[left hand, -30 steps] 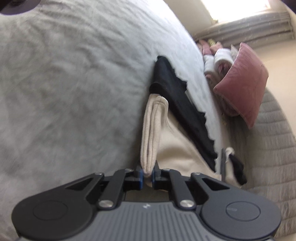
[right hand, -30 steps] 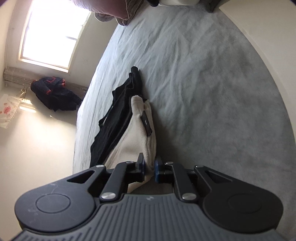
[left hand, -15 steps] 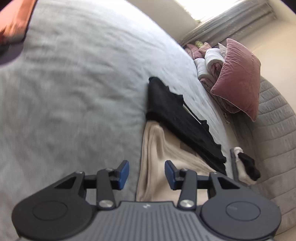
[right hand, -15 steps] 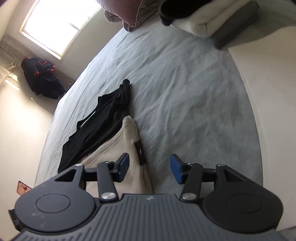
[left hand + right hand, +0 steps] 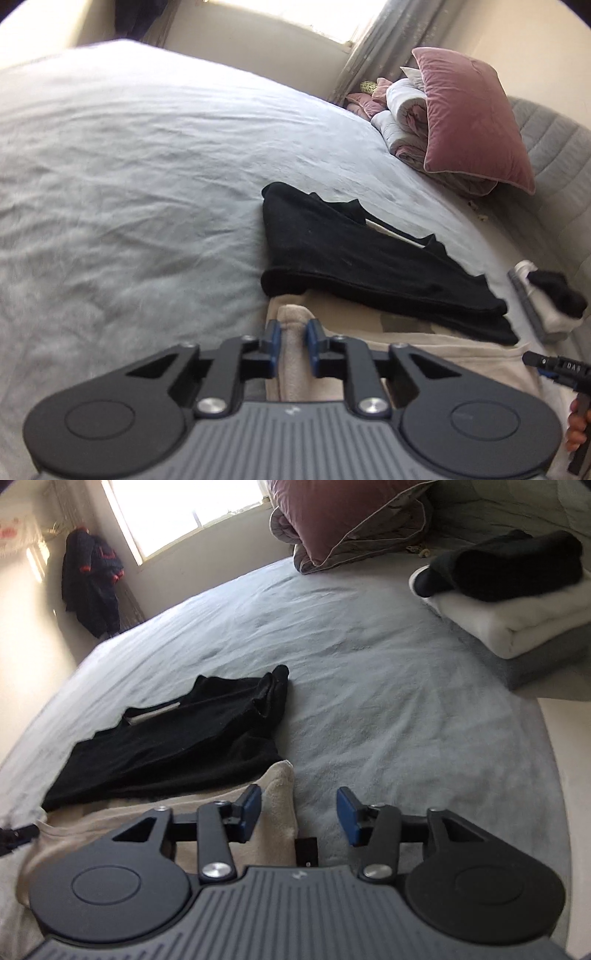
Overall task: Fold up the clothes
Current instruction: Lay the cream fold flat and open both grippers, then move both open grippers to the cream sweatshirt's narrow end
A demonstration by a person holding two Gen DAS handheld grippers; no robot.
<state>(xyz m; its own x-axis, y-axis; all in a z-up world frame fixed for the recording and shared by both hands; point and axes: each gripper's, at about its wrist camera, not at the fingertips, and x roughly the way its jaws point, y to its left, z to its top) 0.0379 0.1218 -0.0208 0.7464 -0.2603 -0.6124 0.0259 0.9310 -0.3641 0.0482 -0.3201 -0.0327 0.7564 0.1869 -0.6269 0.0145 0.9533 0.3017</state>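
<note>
A beige garment (image 5: 424, 354) lies folded on the grey bed (image 5: 129, 184), with a black garment (image 5: 351, 258) spread just beyond it and overlapping its far edge. My left gripper (image 5: 293, 343) is closing, and its blue pads press on a raised fold at the beige garment's left corner. In the right wrist view the beige garment (image 5: 110, 823) and black garment (image 5: 177, 746) lie to the left. My right gripper (image 5: 299, 816) is closing too. The beige corner sits beside its left pad (image 5: 251, 812), but the right pad stands clear of the cloth.
A pink pillow (image 5: 472, 118) and a rolled duvet (image 5: 402, 110) sit at the head of the bed. A folded white pile with a black item on top (image 5: 517, 602) lies at the right. A dark jacket (image 5: 92, 587) hangs by the window. The mattress edge (image 5: 546, 760) runs close on the right.
Both grippers let go of the beige fold, opened wide and rolled level. The left has since closed on the beige corner again, and the right has narrowed around the other corner.
</note>
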